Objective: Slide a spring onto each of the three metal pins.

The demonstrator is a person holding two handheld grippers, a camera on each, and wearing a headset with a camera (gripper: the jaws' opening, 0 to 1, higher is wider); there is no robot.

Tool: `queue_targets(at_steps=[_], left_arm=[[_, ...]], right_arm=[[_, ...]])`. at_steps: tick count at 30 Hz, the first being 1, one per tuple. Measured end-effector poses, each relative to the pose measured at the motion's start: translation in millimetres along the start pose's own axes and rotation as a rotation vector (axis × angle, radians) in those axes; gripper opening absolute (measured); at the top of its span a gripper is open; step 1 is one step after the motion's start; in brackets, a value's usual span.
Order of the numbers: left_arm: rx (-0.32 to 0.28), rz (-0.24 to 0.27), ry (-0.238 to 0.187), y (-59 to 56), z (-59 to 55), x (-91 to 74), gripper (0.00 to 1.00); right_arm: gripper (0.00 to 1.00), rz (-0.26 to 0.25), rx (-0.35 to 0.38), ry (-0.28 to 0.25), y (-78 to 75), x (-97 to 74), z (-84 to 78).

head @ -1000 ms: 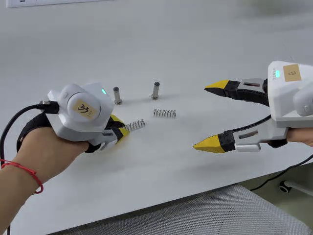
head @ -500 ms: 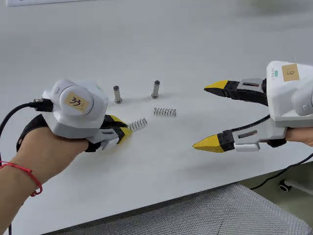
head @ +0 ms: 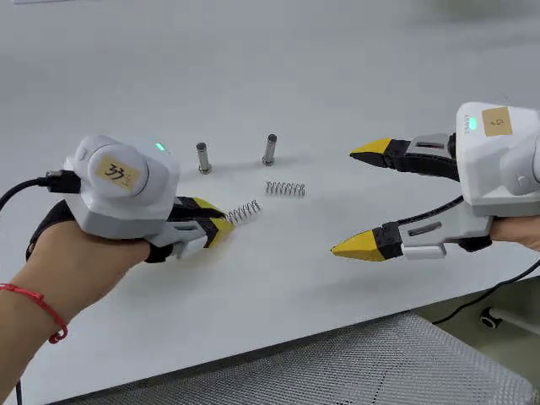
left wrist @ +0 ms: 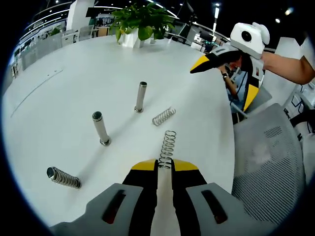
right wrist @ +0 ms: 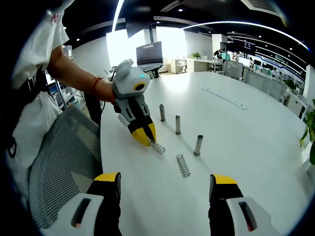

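Observation:
My left gripper (head: 221, 228) is shut on one end of a spring (head: 243, 213), which sticks out past its yellow tips (left wrist: 167, 145). Two bare metal pins (head: 203, 158) (head: 269, 150) stand upright on the white table beyond it. A loose spring (head: 284, 188) lies flat near the right-hand pin. In the left gripper view a third pin (left wrist: 64, 178) at the lower left carries a spring around it. My right gripper (head: 363, 198) hovers open to the right with nothing between its jaws. In its own view the right gripper (right wrist: 166, 179) faces the left gripper (right wrist: 133, 105) and the pins (right wrist: 177, 124).
The white table (head: 337, 67) stretches far behind the pins. A grey mesh chair (head: 363, 363) sits below the table's near edge. A black cable (head: 17, 198) trails from the left gripper. A potted plant (left wrist: 140, 22) stands at the far side.
The left gripper has rolled a little and carried the held spring slightly right, towards the loose spring. The right gripper has hardly moved.

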State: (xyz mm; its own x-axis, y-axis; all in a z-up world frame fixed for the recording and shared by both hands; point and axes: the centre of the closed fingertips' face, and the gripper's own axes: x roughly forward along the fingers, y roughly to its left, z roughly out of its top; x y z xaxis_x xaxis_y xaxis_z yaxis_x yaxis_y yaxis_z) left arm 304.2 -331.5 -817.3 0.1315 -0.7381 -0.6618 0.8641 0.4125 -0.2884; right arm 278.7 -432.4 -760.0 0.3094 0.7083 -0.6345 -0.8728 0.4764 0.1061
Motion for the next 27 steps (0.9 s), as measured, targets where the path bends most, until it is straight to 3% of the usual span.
queue_targets(at_steps=[7, 14, 27], left_arm=[[0.005, -0.022, -0.068, -12.1, 15.5, -14.7, 0.07], [0.021, -0.052, -0.163, -26.6, 41.9, -34.5, 0.07], [0.023, -0.119, -0.371, -52.0, 94.4, -85.9, 0.07]], right_arm=[[0.66, 0.023, 0.016, -0.040, 4.1, -2.3, 21.1], [0.58, 0.064, 0.024, -0.086, 10.7, -2.8, 52.0], [0.40, 0.166, 0.131, -0.269, 31.7, -14.3, 117.2]])
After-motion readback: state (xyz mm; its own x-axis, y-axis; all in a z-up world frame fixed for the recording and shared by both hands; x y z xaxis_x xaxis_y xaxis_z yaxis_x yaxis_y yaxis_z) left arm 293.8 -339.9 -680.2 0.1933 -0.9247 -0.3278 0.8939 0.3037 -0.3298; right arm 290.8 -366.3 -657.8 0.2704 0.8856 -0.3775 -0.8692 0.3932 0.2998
